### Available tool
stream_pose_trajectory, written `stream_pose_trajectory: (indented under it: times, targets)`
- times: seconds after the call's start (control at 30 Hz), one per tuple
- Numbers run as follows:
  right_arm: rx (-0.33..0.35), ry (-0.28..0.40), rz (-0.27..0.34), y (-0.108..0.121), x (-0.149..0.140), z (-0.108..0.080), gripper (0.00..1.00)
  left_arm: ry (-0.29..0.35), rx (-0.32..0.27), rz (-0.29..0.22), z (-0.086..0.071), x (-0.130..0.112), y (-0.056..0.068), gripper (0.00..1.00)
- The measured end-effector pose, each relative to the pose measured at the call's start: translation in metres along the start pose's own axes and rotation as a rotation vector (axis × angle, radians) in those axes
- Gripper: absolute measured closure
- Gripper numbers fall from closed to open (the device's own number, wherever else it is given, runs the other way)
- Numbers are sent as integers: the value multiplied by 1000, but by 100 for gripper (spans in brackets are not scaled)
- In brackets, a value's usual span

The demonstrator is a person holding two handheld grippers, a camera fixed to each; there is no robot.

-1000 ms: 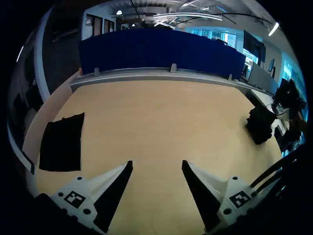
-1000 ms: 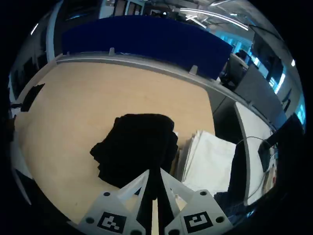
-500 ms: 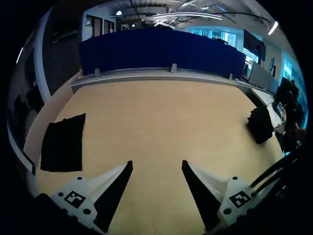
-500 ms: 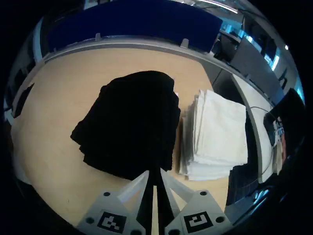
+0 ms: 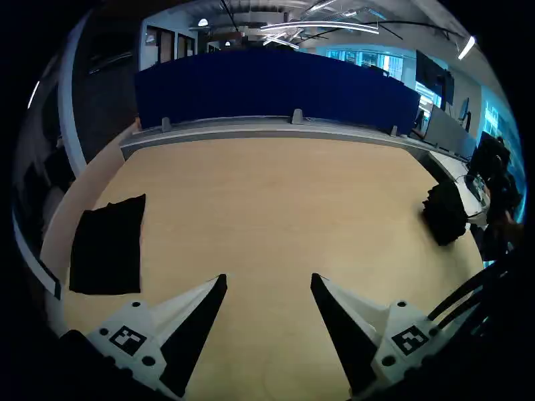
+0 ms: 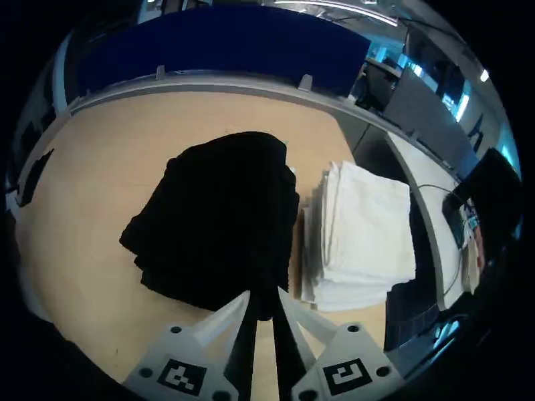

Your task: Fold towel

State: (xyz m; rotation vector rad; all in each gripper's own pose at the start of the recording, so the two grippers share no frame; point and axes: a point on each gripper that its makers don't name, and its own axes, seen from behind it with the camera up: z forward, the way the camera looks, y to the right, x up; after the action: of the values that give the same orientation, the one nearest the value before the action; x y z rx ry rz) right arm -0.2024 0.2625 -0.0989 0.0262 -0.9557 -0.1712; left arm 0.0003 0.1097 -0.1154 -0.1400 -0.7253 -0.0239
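L: left gripper point(image 5: 267, 279) jaws wide, empty, low centre over table point(image 5: 281, 194), likely waiting for a corner | R: right gripper point(image 6: 263, 293) near-closed at black towel stack point(image 6: 214, 220) edge, centre; pinch unclear, probably fetching the next towel | folded black towel point(image 5: 107, 244) parked far left

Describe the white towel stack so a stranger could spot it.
On the wooden desk before the blue partition, two folded stacks sit side by side near one edge. The white stack is the pale one, beside the black stack.
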Motion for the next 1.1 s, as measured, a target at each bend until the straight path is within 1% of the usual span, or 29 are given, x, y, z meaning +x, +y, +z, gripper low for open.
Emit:
stream_pose_trajectory:
  times: [0.27, 0.4, 0.53, 0.6, 0.7, 0.83, 0.9, 0.97, 1.03, 1.07, 1.1]
  targets:
    - [-24, 44, -3, 2, 7, -16, 54, 3, -4, 2, 2, 3, 1, 7]
    - [-37, 48, -13, 5, 9, -22, 50, 3, -8, 1, 3, 3, 2, 7]
    - [-45, 52, -20, 7, 10, -27, 49, 3, -12, 4, 2, 3, 3, 7]
    - [-46, 58, -20, 6, 12, -30, 46, 4, -12, 6, 2, 2, 3, 7]
    - [-47, 71, -16, 5, 16, -33, 39, 3, -13, 5, 3, 2, 2, 7]
    - [-37, 89, -12, 1, 24, -35, 38, 3, -12, 1, 3, 1, 1, 7]
    - [-31, 100, -8, -1, 29, -35, 36, 3, -12, 1, 2, 1, 1, 7]
    - [-21, 114, -2, -5, 37, -35, 31, 3, -11, 2, 2, 2, 0, 7]
    - [-10, 127, 3, -9, 44, -34, 24, 4, -9, 2, 1, 2, -1, 7]
    - [-4, 133, 5, -12, 49, -32, 18, 4, -8, 1, 1, 2, -2, 7]
    - [3, 139, 7, -14, 52, -32, 15, 4, -7, 1, 1, 2, -2, 7]
